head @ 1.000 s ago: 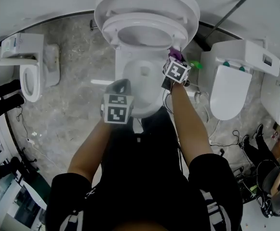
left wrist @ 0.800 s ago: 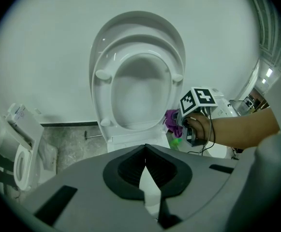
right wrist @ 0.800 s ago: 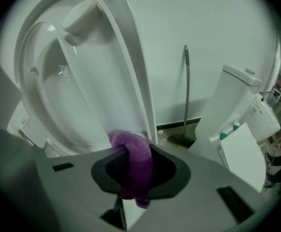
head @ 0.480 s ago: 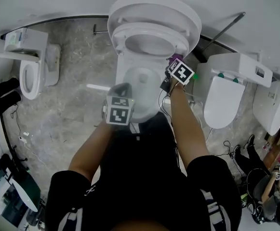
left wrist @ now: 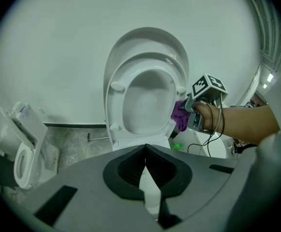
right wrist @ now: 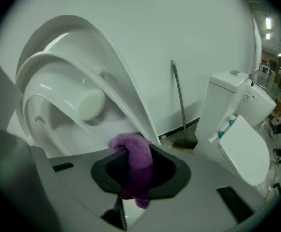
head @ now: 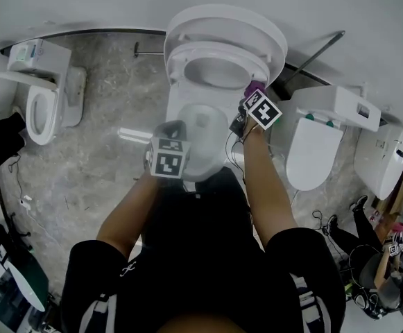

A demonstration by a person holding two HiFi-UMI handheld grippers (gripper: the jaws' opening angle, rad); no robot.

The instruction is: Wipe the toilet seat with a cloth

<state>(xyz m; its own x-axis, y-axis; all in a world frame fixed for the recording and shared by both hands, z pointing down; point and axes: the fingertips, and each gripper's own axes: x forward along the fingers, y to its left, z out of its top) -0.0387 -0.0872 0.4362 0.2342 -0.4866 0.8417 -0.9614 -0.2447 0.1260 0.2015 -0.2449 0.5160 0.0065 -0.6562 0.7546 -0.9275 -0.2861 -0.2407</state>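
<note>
Open to pass above the bowl (head: 202,127), in front of the raised seat (head: 218,47). Closed off behind by that seat and the lid (head: 222,21), both tipped up against the wall (head: 83,2). Taken up at the seat's right edge by the right gripper (head: 252,91), jaws clamped on a purple cloth (right wrist: 135,166). Narrow on the right, hemmed by a second toilet (head: 312,148) and a broom (head: 317,52) leaning on the wall in the gap. Wider on the left, over floor (head: 97,165) up to another toilet (head: 38,109), past a white tube (head: 133,135) lying just beside the bowl.
</note>
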